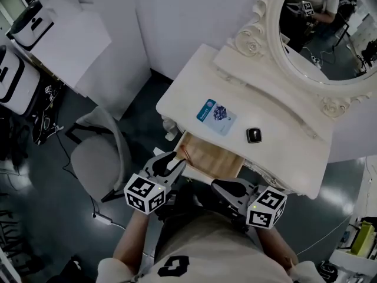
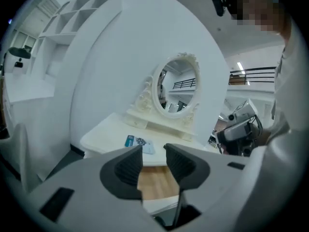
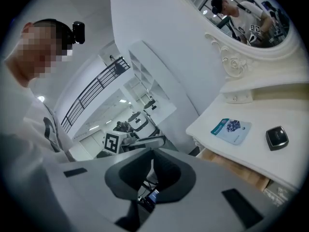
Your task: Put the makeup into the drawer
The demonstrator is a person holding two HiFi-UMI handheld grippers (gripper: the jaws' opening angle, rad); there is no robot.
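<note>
The drawer (image 1: 213, 158) stands open at the front edge of the dressing table (image 1: 283, 158). A blue makeup packet (image 1: 216, 117) and a black compact (image 1: 254, 135) lie on top. Your left gripper (image 1: 175, 160) holds its jaws partly apart and empty, while your right gripper (image 1: 219, 186) has its jaws together.

Head view overhead, 2 gripper views low, all sharing drawer (image 1: 209, 155)

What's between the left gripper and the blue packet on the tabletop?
Between the left gripper and the blue packet lies only the open drawer, its visible wood bare, then the front edge of the table. Head view shows it.
</note>
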